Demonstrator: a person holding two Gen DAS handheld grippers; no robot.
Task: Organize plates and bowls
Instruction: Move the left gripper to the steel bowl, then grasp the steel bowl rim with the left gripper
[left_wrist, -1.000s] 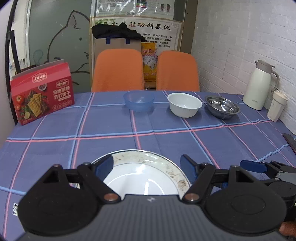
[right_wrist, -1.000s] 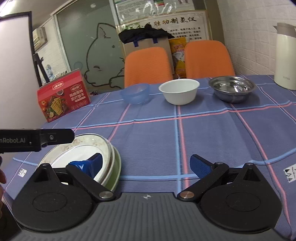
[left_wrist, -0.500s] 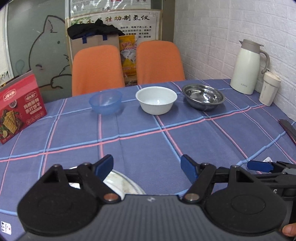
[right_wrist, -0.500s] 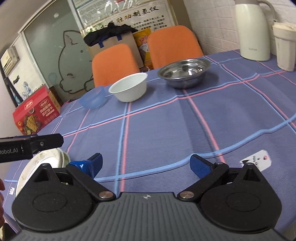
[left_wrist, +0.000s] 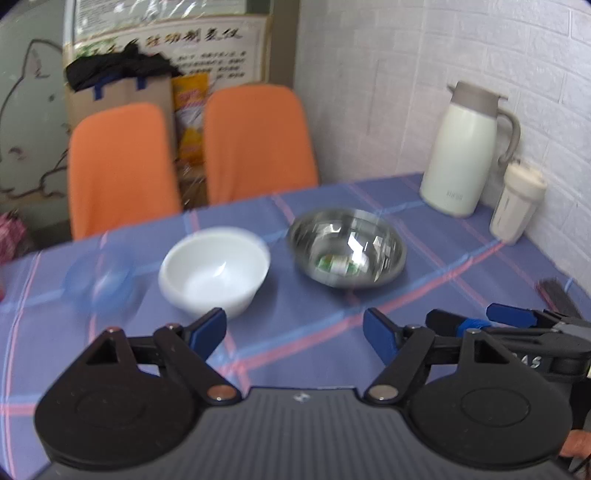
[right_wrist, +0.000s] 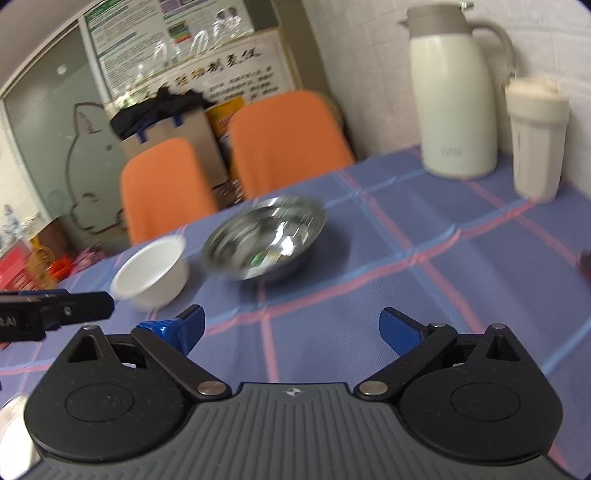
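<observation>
Presently, findings as follows.
Bowls: the white bowl (left_wrist: 215, 270), steel bowl (left_wrist: 347, 246) and blue bowl (left_wrist: 99, 278) sit in a row at the far side of the table (left_wrist: 443, 258), each separate, none nested; blue bowl is blurred at far left.
Plates: none clearly in view; a pale blurred shape at the near-left edge of the right wrist view cannot be identified.
Progress: judged incomplete; gathering the bowls remains.
Left gripper (left_wrist: 294, 329): jaws spread wide, empty, touching nothing, near the white bowl.
Right gripper (right_wrist: 291, 326): jaws spread wide, empty, hovering over cloth, aimed toward the steel bowl (right_wrist: 265, 243).
Image quality: motion blur in both views.
</observation>
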